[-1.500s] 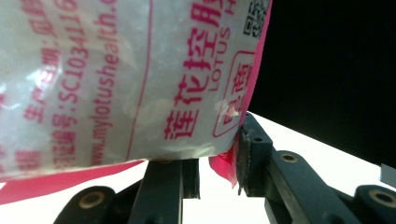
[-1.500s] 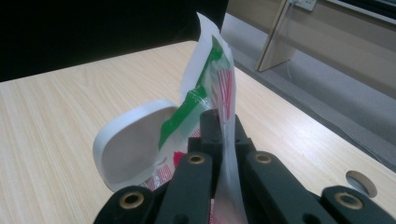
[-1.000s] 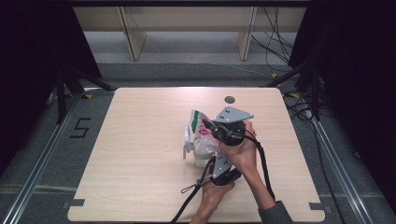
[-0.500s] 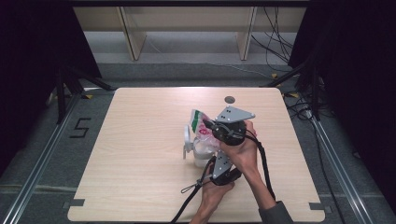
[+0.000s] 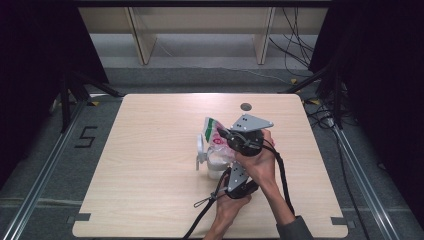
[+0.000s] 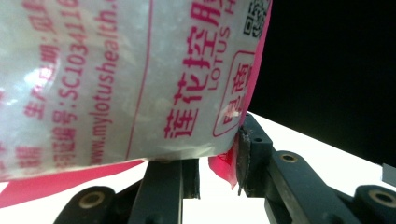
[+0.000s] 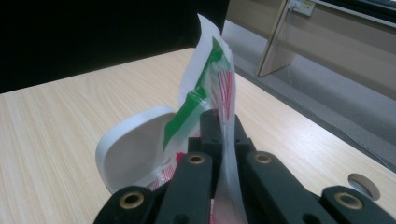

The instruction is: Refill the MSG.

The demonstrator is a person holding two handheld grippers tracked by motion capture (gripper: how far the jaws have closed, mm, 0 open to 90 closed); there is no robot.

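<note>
Thin, limp white plastic pouch with pink print (image 5: 216,137), light and slippery, standing mid-table (image 5: 150,150); right hand-held gripper (image 5: 223,134) is clamping its top edge, left hand-held gripper (image 5: 231,172) is pinching its lower corner

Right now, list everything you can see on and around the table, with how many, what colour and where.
Plastic bag: one, white with pink print and a green strip, upright at mid-table, pinched by both grippers.
White container: one, under the bag, its hinged lid open to the left.
Table: one, light wood, with a round grey hole near the far edge.
Shelf legs: two, pale wood, on the floor beyond the table.
Cables: several, black, on the floor far right.
Left gripper: one, black, shut on the bag's lower edge.
Right gripper: one, black, shut on the bag's top.
</note>
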